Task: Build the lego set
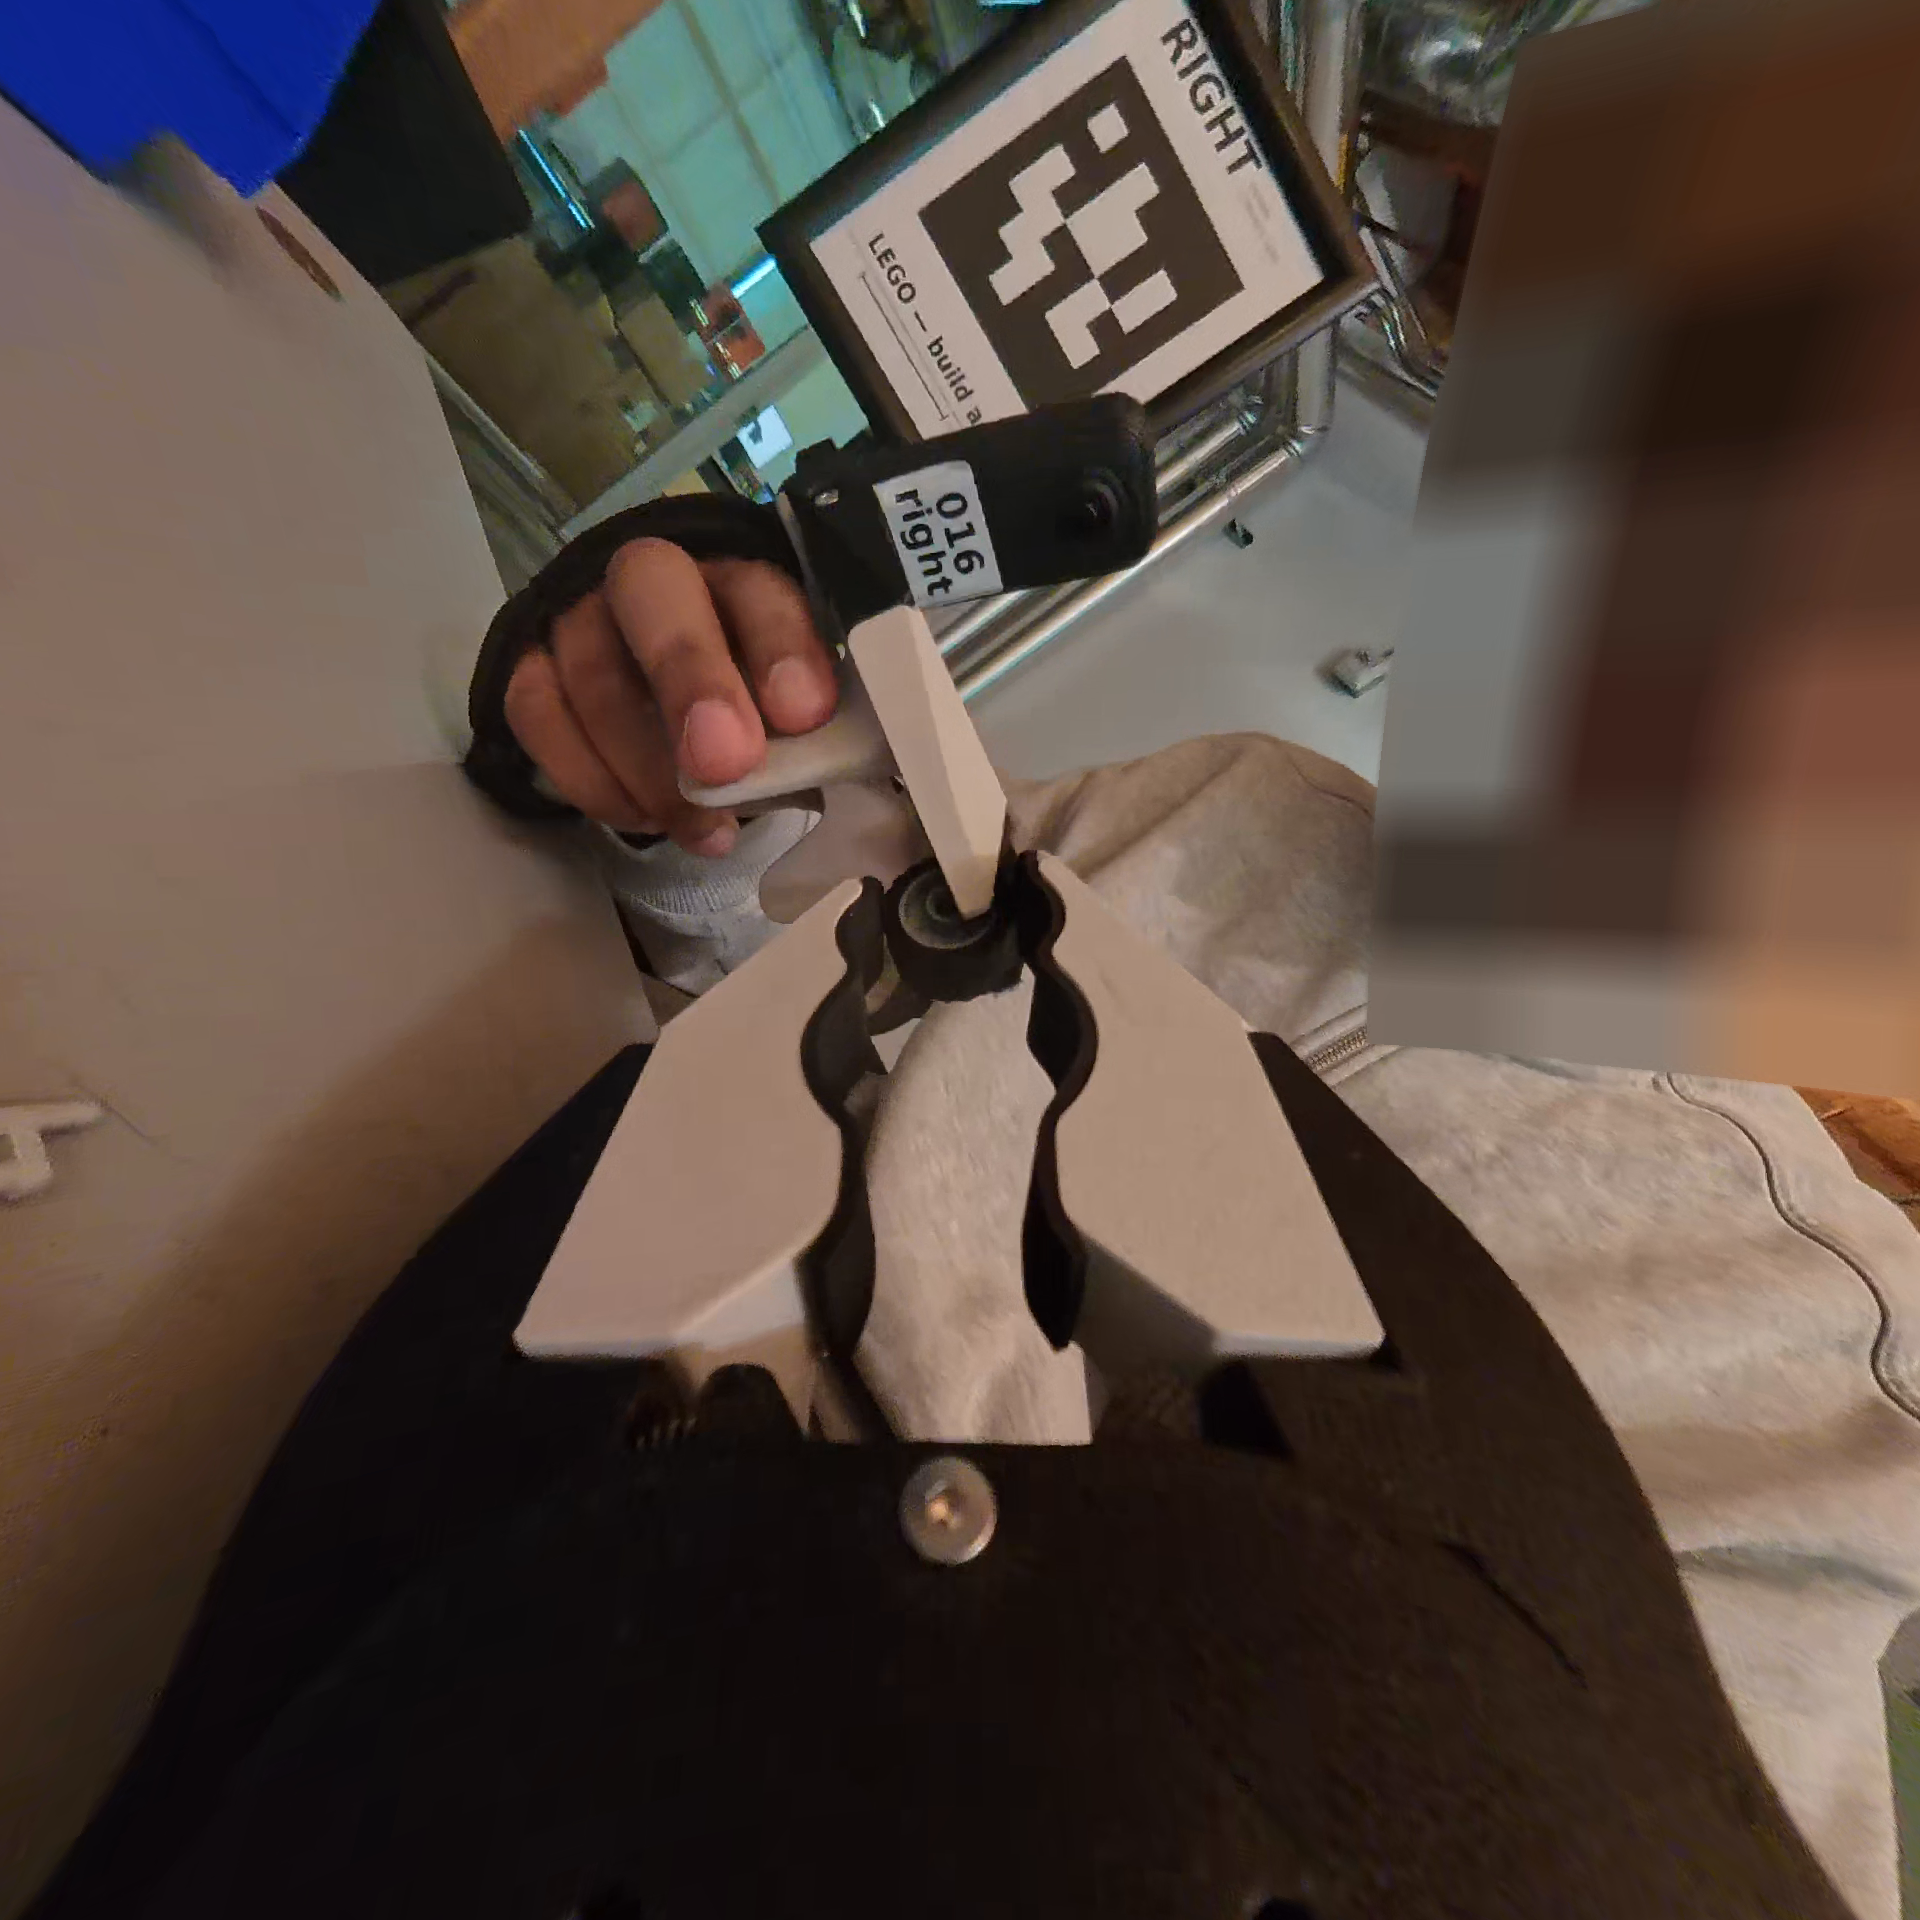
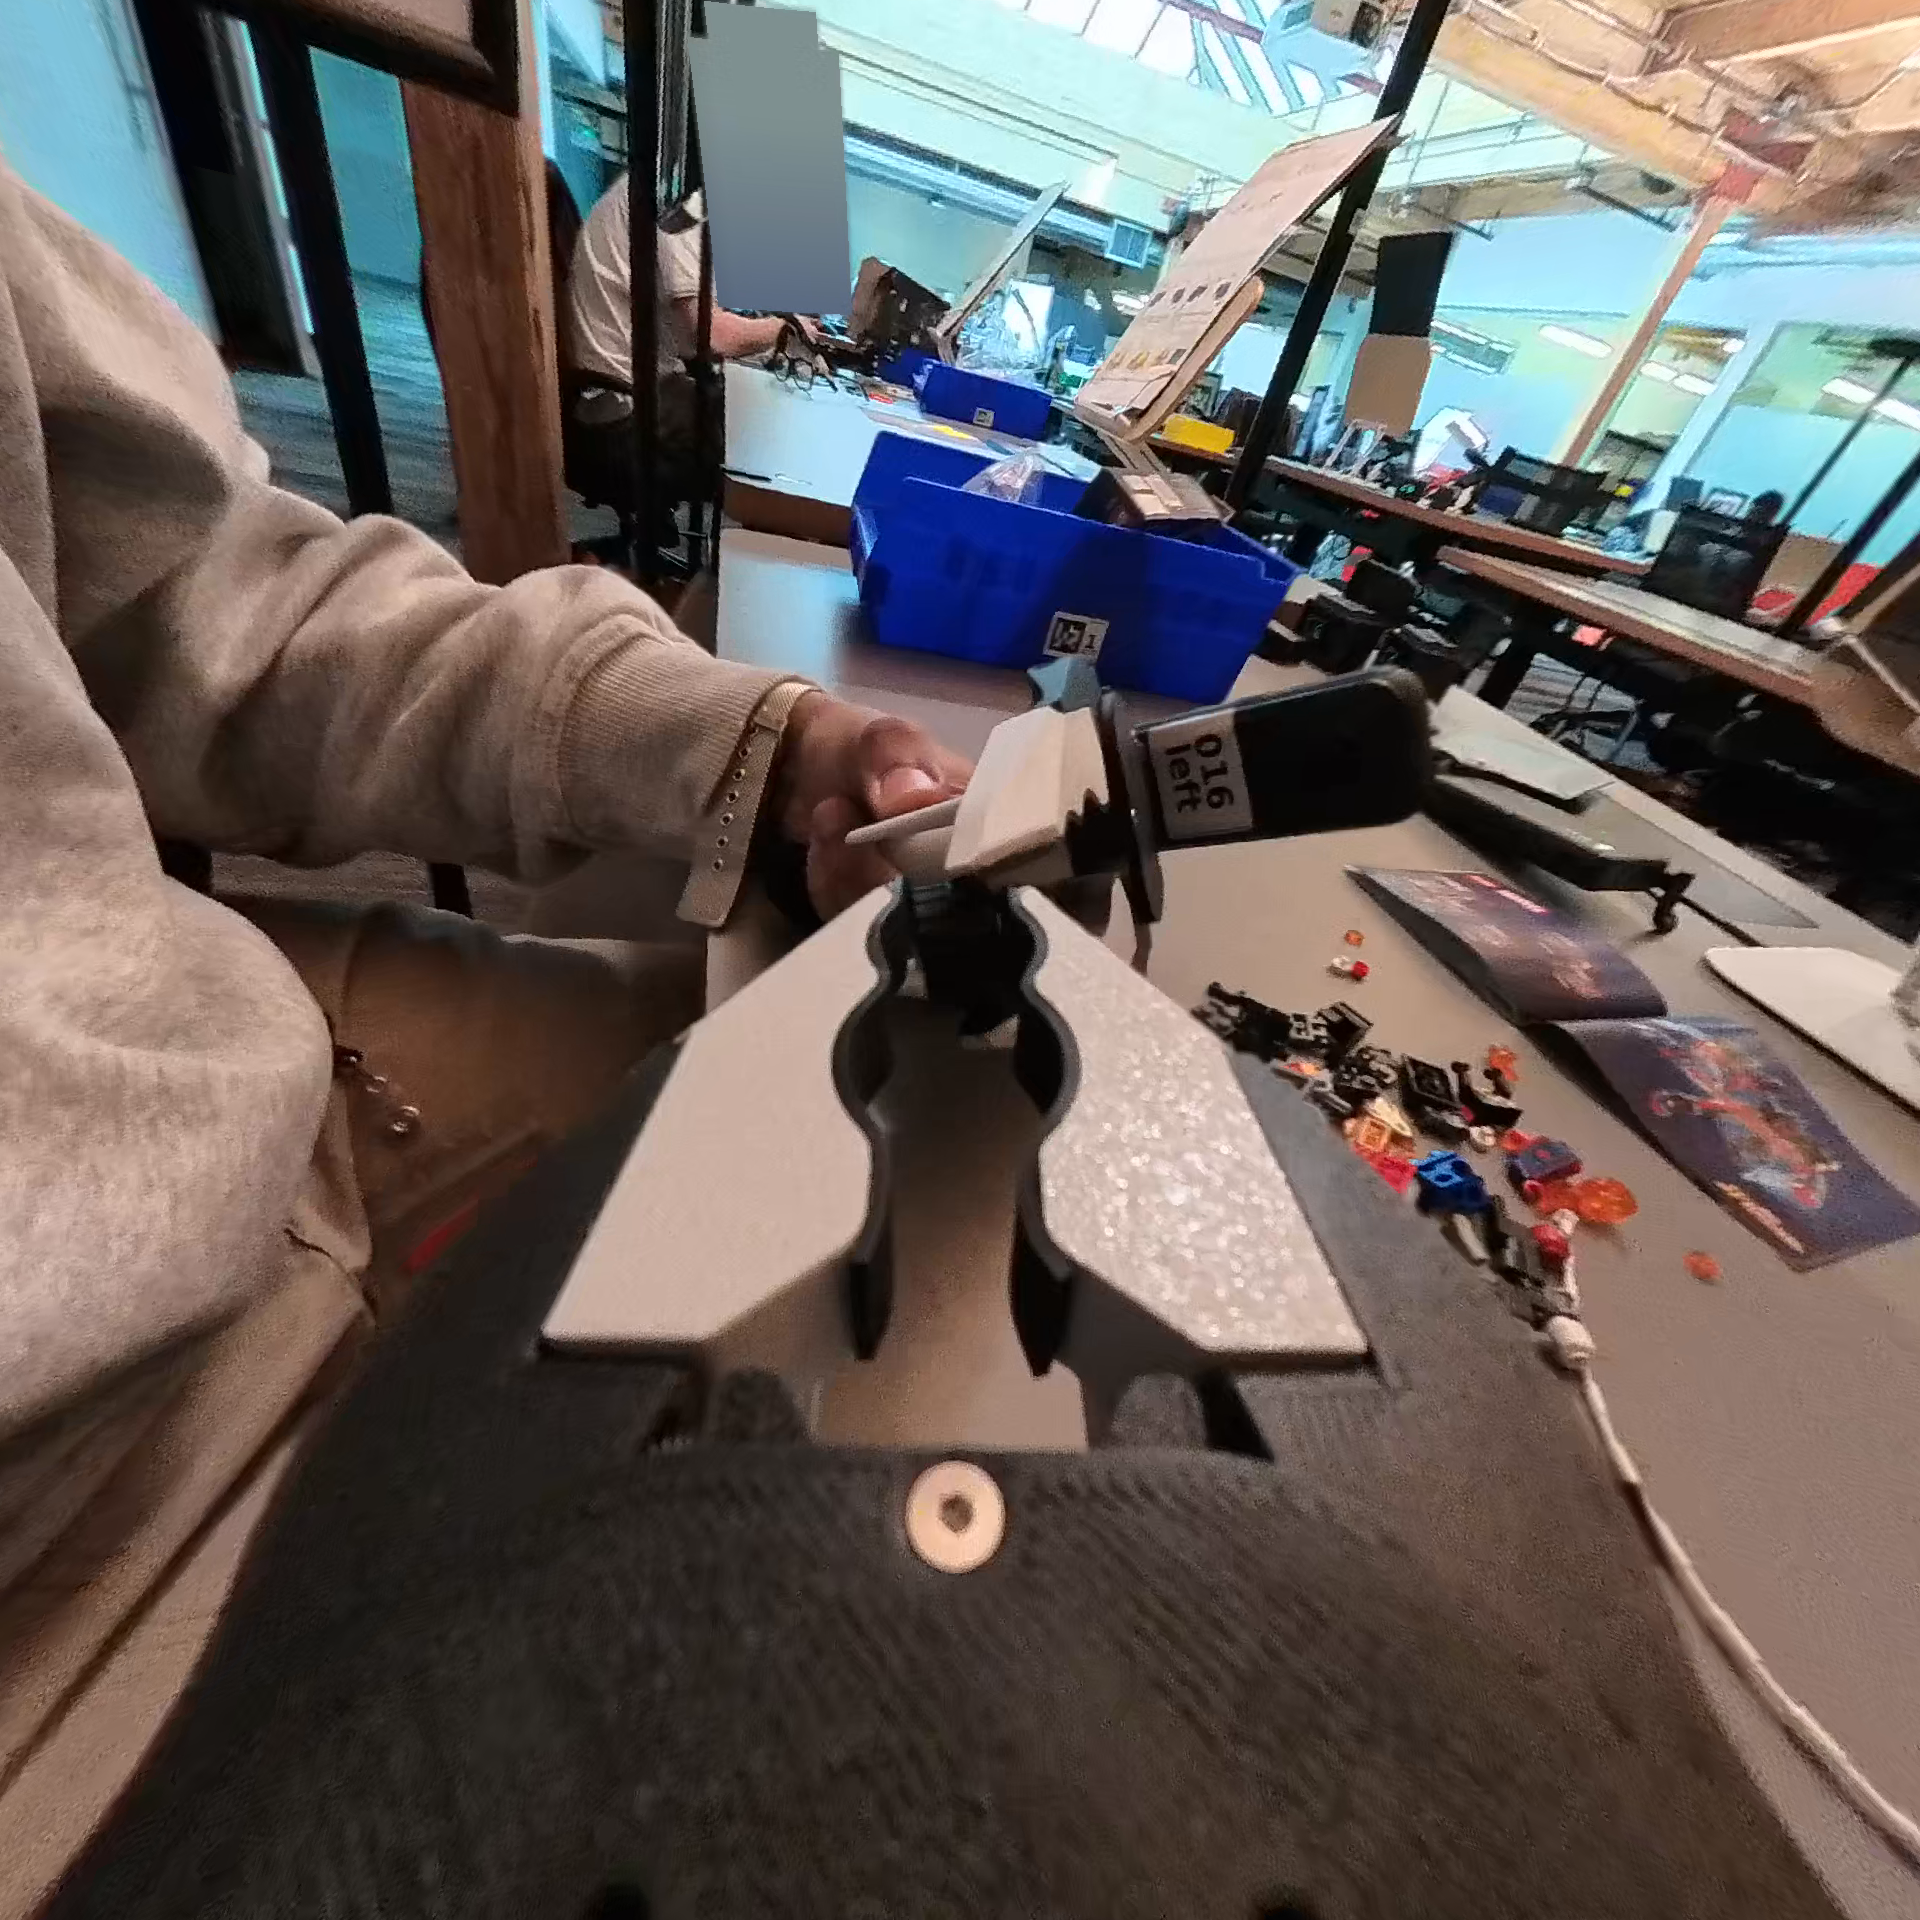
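Observation:
My left gripper (image 1: pixel 951 894) is shut on a small black wheel (image 1: pixel 935 951) with a grey hub, its pads on the tread. My right gripper (image 1: pixel 977 896), held by a hand (image 1: pixel 665 707), comes down from above edge-on, and its tips meet the wheel at the hub. In the right wrist view my right gripper (image 2: pixel 956 914) is closed on the same black wheel (image 2: pixel 961 977), seen edge-on. The left gripper (image 2: pixel 935 873) reaches it from the far side. Both hold it in the air just off the table's near edge, in front of a person's grey sweatshirt (image 1: pixel 1455 1247).
A pile of small black, red, blue and orange bricks (image 2: pixel 1434 1122) lies on the grey table (image 2: pixel 1299 935), right of the grippers. An open booklet (image 2: pixel 1745 1122) lies beyond it. Blue bins (image 2: pixel 1039 582) stand farther back. A white cable (image 2: pixel 1714 1621) runs along the right. A framed marker sign (image 1: pixel 1070 229) stands behind. The tips of both grippers are at nearly the same place.

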A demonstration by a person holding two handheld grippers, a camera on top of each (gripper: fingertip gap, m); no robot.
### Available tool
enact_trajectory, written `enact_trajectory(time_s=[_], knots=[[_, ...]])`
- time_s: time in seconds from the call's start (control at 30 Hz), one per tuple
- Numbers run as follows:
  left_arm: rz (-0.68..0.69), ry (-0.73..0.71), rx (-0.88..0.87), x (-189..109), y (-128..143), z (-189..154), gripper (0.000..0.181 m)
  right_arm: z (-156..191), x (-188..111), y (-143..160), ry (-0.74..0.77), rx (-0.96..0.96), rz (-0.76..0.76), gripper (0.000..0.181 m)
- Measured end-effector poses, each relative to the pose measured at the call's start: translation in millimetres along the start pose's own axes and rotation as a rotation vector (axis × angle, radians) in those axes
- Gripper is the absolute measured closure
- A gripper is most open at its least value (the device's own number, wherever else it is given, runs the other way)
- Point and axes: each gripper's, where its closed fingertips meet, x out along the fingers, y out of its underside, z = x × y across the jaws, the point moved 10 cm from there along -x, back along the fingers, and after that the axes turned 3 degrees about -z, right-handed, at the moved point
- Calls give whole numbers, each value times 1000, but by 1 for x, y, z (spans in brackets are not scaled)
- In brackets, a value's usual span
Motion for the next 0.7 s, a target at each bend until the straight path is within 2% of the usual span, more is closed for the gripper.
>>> enact_trajectory(time_s=[0.33,0.53,0.7], knots=[[-55,55,-9,-5,-2,-2,156,-6,-10,-2,15,51,-94,168],[-45,62,-16,-5,-1,-2,156,-1,-5,-1,23,4,-45,167],[-82,41,-24,-7,-3,-1,156,-7,-4,0,44,55,-33,168]])
